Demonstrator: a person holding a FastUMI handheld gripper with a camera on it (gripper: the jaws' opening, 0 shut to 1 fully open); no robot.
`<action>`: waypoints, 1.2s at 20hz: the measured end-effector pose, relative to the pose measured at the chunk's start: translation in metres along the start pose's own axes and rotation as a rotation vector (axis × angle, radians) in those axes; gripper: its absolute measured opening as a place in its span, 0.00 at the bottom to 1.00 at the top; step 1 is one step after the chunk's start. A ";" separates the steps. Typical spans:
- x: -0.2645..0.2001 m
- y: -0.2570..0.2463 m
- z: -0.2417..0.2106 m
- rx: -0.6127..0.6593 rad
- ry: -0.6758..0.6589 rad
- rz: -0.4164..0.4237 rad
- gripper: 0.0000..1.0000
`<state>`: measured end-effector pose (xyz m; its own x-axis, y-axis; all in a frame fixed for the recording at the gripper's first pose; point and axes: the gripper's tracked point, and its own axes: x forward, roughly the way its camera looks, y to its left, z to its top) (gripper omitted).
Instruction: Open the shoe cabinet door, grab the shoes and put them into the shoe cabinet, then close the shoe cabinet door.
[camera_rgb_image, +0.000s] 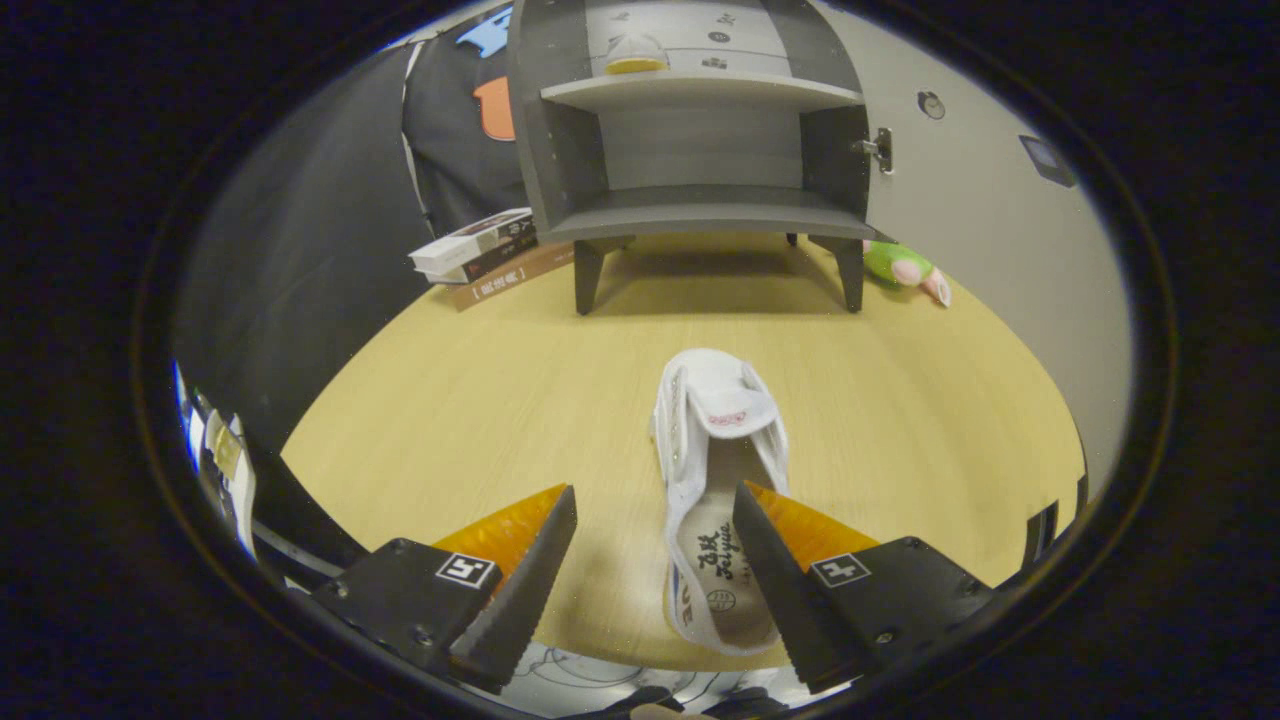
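A small white shoe (718, 470) with a strap lies on the wooden table (480, 400), toe pointing toward the cabinet. My gripper (655, 500) is open above its heel end; the right finger overlaps the shoe's right side, while the left finger stands clear to its left. Nothing is held. Beyond the shoe stands the grey shoe cabinet (700, 140) on short legs, its door (960, 200) swung open to the right. Both of its shelves show. Another shoe (636, 52) with a yellow sole rests on the upper shelf.
A stack of books (490, 260) lies left of the cabinet's front leg. A green and pink plush toy (905, 268) sits by the right leg, under the open door. The table's near edge runs just below my fingers.
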<state>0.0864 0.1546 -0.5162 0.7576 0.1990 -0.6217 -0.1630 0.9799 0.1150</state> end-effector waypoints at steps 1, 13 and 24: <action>0.005 0.002 0.001 0.002 -0.002 0.000 0.99; 0.052 0.011 0.027 -0.021 -0.073 0.060 0.99; 0.047 -0.008 0.033 -0.049 -0.058 0.098 0.11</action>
<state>0.1437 0.1564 -0.5211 0.7713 0.2956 -0.5636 -0.2678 0.9541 0.1340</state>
